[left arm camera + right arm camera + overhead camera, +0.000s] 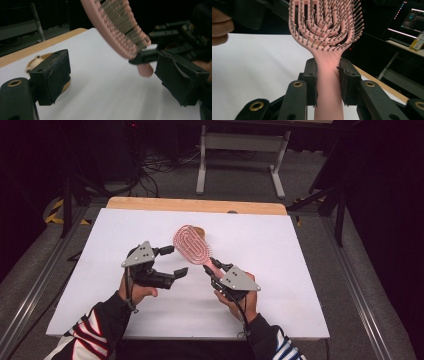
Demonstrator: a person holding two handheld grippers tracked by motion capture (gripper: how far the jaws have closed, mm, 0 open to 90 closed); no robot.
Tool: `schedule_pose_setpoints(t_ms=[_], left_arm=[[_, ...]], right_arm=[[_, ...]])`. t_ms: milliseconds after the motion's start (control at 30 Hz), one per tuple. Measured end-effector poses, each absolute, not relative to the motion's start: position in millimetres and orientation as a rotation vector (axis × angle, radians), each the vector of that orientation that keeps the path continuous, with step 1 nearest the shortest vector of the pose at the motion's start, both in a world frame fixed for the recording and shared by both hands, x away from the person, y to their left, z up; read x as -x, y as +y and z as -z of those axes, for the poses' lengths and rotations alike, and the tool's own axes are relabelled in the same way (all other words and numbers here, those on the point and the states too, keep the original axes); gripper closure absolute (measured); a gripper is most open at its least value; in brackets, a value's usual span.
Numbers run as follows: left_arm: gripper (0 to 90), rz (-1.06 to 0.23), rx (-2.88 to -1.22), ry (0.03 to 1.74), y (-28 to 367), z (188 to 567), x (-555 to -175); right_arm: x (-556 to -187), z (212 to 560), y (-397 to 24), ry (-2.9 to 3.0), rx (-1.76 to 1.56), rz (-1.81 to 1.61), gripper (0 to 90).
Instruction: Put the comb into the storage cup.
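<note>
A pink vented hairbrush (190,244) is held above the white board (290,270), its bristled head toward the far side. My right gripper (214,269) is shut on its handle; in the right gripper view both pads of the right gripper (327,80) press the handle below the brush head (324,25). My left gripper (176,260) stands open just left of the brush, with nothing between its jaws. In the left gripper view the left gripper (112,80) gapes wide under the brush (117,27), apart from it.
A small round tan object (199,231) lies on the board behind the brush head, also behind the left jaw (35,62). The table's wooden far edge (195,205) borders the board. A grey stand (240,150) and cables occupy the floor beyond.
</note>
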State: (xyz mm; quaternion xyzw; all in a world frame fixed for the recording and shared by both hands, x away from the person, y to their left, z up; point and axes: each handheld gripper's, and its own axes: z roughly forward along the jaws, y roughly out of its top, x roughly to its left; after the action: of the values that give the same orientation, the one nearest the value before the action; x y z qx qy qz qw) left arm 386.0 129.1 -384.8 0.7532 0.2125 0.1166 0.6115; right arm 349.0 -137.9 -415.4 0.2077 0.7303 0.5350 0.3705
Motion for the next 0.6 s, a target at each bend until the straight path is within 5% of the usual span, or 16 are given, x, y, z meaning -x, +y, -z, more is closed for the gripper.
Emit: schedule_pose_setpoints(t_ms=[400, 600], left_arm=[[22.1, -0.254, -1.694, 0.538, 97.0, 367.6, -400.5], [34.6, -0.236, -1.664, 0.554, 93.3, 363.8, -406.1]], right_arm=[[-349.5, 416.2, -137.0, 1.864, -0.527, -1.345, 70.0], [-350.3, 417.4, -135.4, 1.852, -0.531, -1.318, 70.0]])
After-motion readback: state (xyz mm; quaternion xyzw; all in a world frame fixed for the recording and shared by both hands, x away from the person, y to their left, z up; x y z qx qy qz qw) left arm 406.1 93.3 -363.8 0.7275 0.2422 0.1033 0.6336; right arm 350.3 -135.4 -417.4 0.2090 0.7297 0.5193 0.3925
